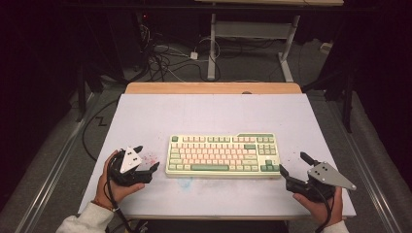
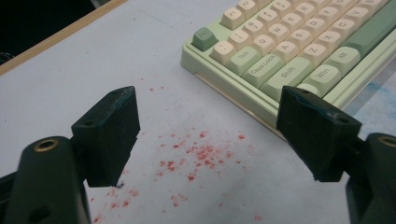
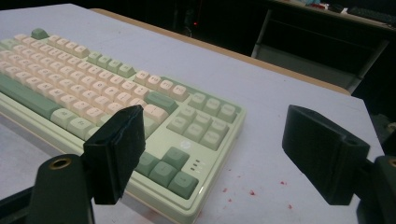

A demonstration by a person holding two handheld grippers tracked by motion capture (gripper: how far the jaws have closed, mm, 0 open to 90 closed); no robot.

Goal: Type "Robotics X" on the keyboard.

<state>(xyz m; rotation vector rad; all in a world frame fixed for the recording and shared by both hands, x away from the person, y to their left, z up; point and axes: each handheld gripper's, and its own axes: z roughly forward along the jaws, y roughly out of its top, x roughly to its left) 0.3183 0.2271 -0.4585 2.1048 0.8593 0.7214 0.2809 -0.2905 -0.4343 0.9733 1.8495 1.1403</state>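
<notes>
While a keyboard (image 1: 223, 155) in pale green and cream lies square near the middle of the white table (image 1: 209, 114), a person's two hands rest at its near corners, each bearing a black gripper. At the keyboard's left end the left gripper (image 1: 147, 158) lies in the left hand (image 1: 112, 182), a grey three-cornered plate (image 1: 130, 158) on top, its jaws spread wide with nothing between them; the tips point toward the keyboard's left edge and stop just short of it. From the left gripper view, the spread jaws frame a patch of bare table speckled with red flecks (image 2: 198, 156), and the keyboard's left corner (image 2: 261, 60), with its Tab, Caps Lock and Shift keys, sits just behind the jaw on the picture's right. At the keyboard's right end the right gripper (image 1: 295, 165), held in the right hand (image 1: 318, 204), likewise has its jaws spread and empty; one tip lies just beside the keyboard's near right corner, and whether it touches cannot be told. From the right gripper view, the keyboard's right end (image 3: 187, 140), with green arrow keys (image 3: 170, 168), lies low between the jaws, partly behind the jaw on the picture's left. A wooden strip (image 1: 214, 88) edges the table's far side.
</notes>
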